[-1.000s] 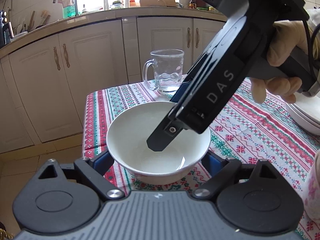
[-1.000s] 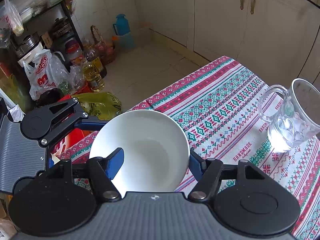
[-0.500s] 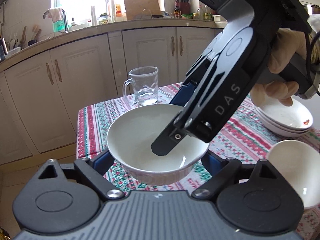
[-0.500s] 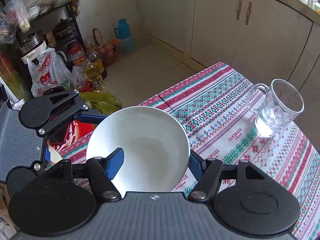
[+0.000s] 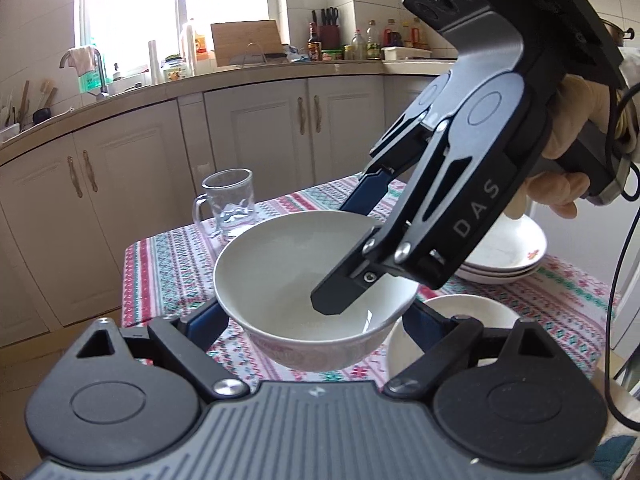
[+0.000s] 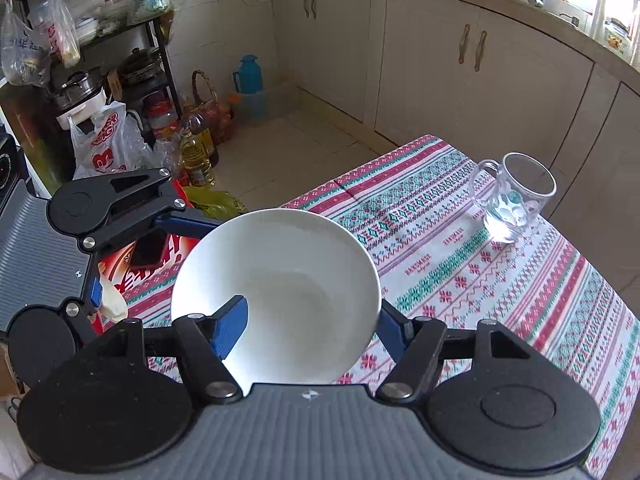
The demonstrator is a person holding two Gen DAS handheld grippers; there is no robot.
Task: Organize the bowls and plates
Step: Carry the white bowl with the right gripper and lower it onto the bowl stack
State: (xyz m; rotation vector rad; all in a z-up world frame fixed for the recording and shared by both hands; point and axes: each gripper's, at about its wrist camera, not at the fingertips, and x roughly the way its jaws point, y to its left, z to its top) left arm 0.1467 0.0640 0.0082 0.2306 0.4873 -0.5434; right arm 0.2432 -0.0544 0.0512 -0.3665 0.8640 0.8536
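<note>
Where right gripper (image 5: 352, 256) clamps bowl (image 5: 280, 256), outer finger hidden

You've raised the white bowl (image 5: 316, 280) off the counter (image 6: 500, 280) — it now hangs above a second bowl (image 5: 460, 312), plate stack (image 5: 508, 256) newly visible.

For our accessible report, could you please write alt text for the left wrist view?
A white bowl is held above the patterned tablecloth by the left gripper at its sides and the right gripper over its far rim. Behind stand a glass mug, stacked plates and another bowl.
</note>
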